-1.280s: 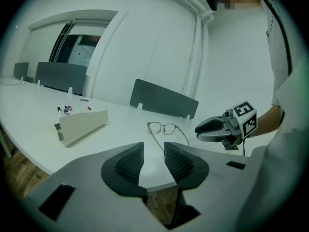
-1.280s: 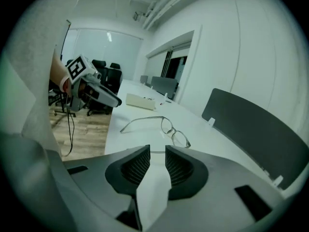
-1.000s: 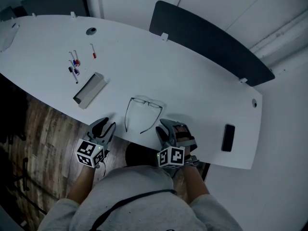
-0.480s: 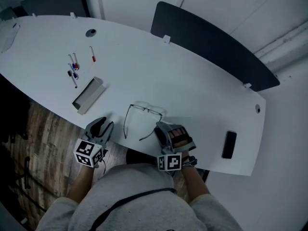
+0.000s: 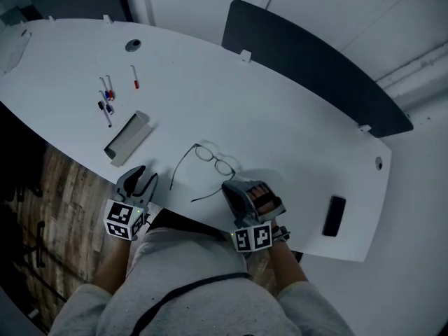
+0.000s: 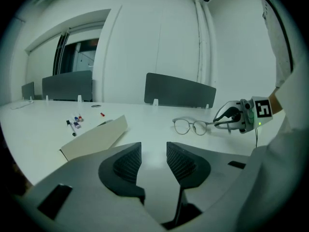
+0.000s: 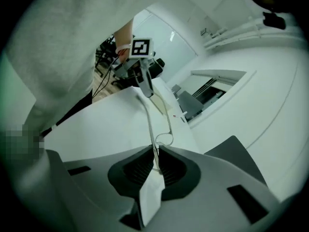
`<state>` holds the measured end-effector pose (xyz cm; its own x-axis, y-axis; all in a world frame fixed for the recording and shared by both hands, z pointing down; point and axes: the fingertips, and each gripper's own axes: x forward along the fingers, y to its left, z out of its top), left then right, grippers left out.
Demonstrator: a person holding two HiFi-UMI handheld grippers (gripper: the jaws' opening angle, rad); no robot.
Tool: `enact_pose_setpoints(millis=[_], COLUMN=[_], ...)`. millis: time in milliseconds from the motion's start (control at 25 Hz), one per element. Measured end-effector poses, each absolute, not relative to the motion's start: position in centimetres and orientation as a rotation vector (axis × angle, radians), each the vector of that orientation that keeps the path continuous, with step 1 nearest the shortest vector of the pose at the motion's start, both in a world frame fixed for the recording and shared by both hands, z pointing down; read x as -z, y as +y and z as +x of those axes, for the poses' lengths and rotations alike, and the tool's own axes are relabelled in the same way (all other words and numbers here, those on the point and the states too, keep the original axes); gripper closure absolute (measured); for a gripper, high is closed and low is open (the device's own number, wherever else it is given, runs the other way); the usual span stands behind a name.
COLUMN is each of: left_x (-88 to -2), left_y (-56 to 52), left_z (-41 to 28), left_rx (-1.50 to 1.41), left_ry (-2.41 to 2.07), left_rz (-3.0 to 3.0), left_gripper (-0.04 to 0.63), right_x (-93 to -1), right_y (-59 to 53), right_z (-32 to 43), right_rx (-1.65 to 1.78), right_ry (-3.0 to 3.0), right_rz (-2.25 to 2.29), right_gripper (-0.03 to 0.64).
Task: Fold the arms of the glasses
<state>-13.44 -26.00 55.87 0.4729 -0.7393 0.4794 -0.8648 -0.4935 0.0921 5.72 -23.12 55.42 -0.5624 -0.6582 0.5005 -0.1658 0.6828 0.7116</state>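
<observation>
1. The glasses [image 5: 212, 159] sit close to the near edge of the white bench [image 5: 280, 124], about midway along it and between the 2 tools
2. The right tool [image 5: 229, 187] has its jaws drawn narrow, and they have just been closing; in the right gripper view the pads pinch the tip of 1 thin arm [image 7: 150, 129] of the glasses, which runs from between them out to the lens rims
3. The left tool [image 5: 142, 178] hangs at the near edge, left of the glasses and apart from them; its jaws stand wide and have just been opening, and the left gripper view shows only bare bench between them
4. The other arm of the glasses is free: it is spread out from the frame and points toward the near edge on the left tool's side, ending short of that tool
5. In the left gripper view both round lenses face the camera, with the right tool at the end of the arm on the right
6. Whether the lens frame rests on the bench or is raised just off it cannot be told
7. Toward the left end of the bench lie a grey open box [image 5: 129, 134], a small cluster of markers [image 5: 107, 96] and 1 red marker [image 5: 135, 75]
8. A dark phone [image 5: 334, 215] lies near the right corner by the near edge, and a dark panel [image 5: 315, 68] stands along the far edge
</observation>
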Motion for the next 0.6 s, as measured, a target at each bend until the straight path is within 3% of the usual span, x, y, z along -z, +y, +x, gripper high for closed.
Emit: enact_pose_setpoints(millis=[600], left_x=[-56.1], left_y=[-31.1], left_z=[-8.1], left_rx=[-0.739], left_ry=[-1.028], left_rz=[2.672], left_gripper=[0.425], right_x=[-55.3], right_y=[-24.2], right_z=[5.0], right_rx=[0.242], right_ry=[-2.447], right_rz=[0.446], right_gripper=[0.580])
